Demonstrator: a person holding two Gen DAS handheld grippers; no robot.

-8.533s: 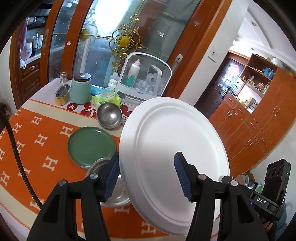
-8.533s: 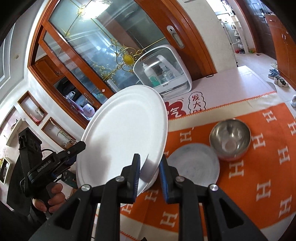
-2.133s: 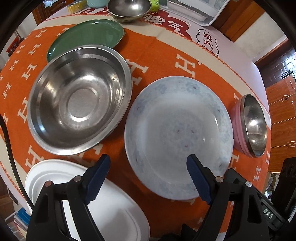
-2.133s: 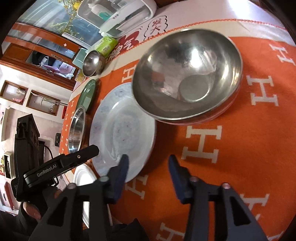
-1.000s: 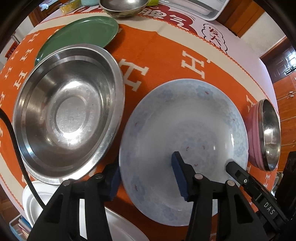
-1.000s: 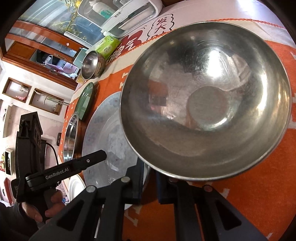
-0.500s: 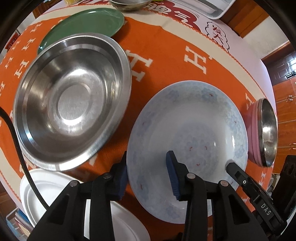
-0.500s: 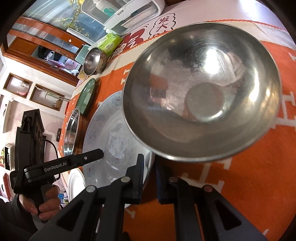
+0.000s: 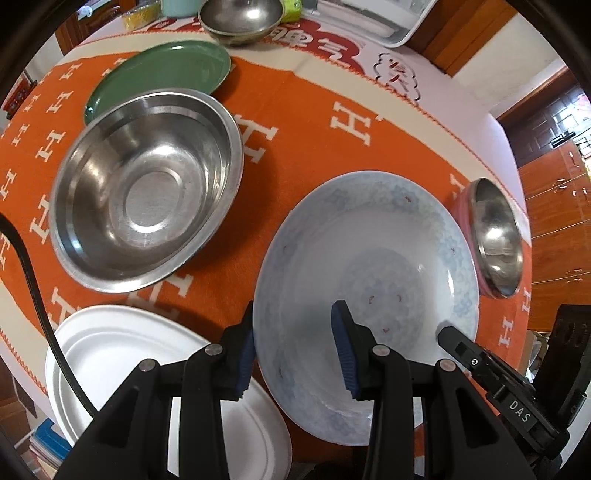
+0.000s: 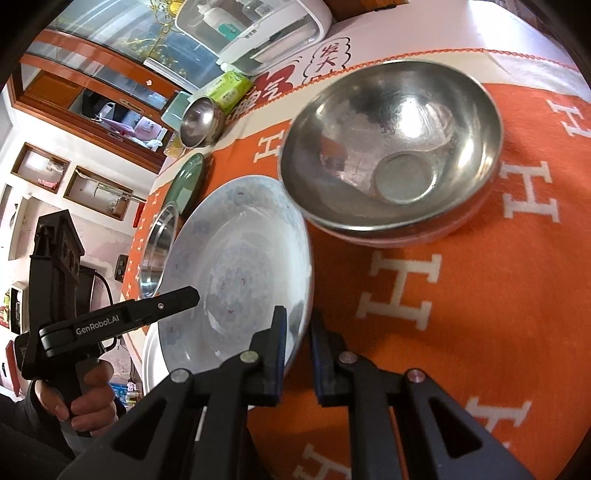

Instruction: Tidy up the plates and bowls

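A pale blue flowered plate [image 9: 369, 266] hangs tilted just above the orange cloth, held from two sides. My left gripper [image 9: 295, 350] is shut on its near left rim, one pad under the edge and one inside the dish. The right gripper [image 10: 297, 332] is shut on the plate [image 10: 236, 266] at its opposite rim. One of its fingers [image 9: 458, 343] shows at the plate's right in the left wrist view. A flat white plate [image 9: 140, 369] lies at the table's near left corner, partly under the left gripper.
A large steel bowl [image 9: 147, 188] sits left of the held plate, a green plate [image 9: 162, 74] behind it, a small steel bowl [image 9: 240, 14] further back. A steel bowl [image 10: 399, 155] rests in a pink bowl [image 10: 406, 236] on the right. A hand [image 10: 88, 398] grips the left tool.
The left jaws have narrowed onto the plate's rim. Both grippers have risen with the plate, which now hangs off the cloth, and the steel bowl on the right looks farther away.
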